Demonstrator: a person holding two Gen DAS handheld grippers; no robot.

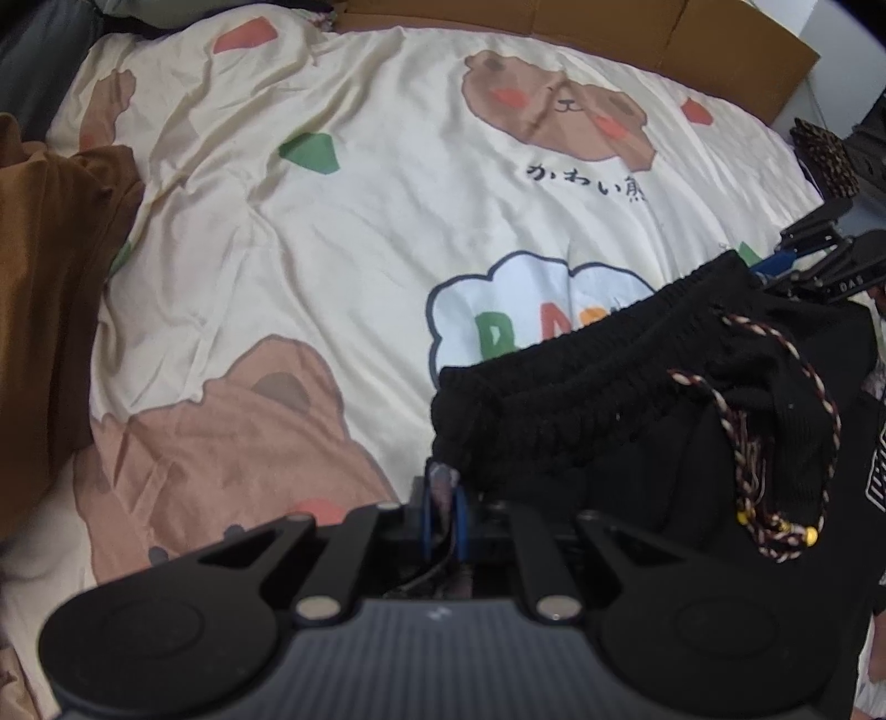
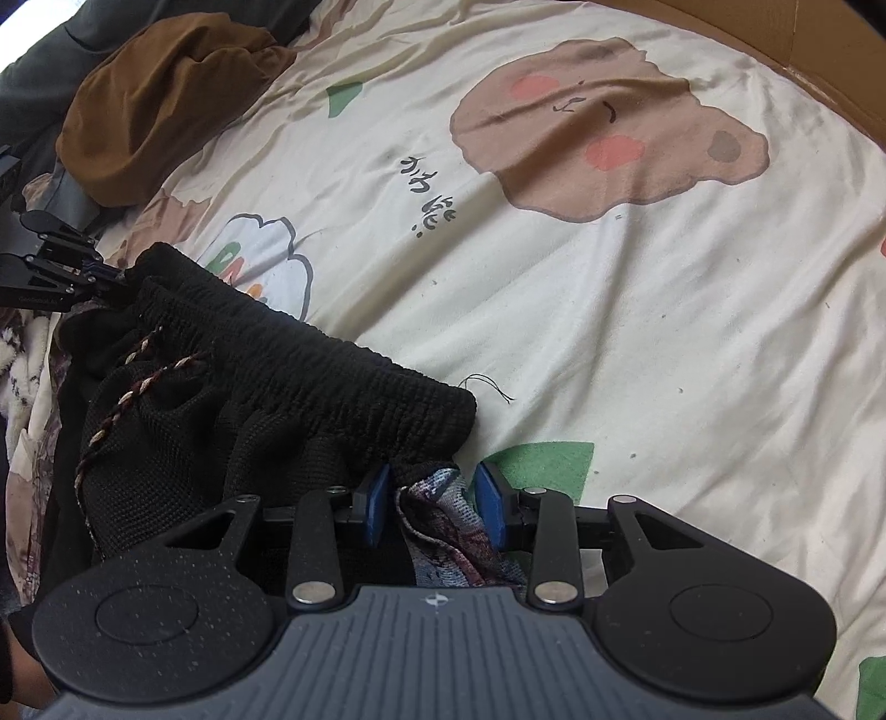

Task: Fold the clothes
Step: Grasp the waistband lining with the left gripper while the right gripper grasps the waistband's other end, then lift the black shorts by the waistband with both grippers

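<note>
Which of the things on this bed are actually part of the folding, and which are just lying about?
In use:
black knitted shorts
their braided drawstring
left gripper, pinching one waistband corner
right gripper, at the other corner

Lying about:
brown garment
cartoon bear bedsheet
cardboard

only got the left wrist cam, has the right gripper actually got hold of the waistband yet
Observer: Not yet. The right gripper has its blue pads apart, with the corner of the black shorts between them.
Operator: anything else in the jaws
Observer: Yes, a patterned grey-purple cloth hangs between the pads too.
Operator: sheet clear past that corner
Observer: A loose black thread lies on the sheet just beyond it.
</note>
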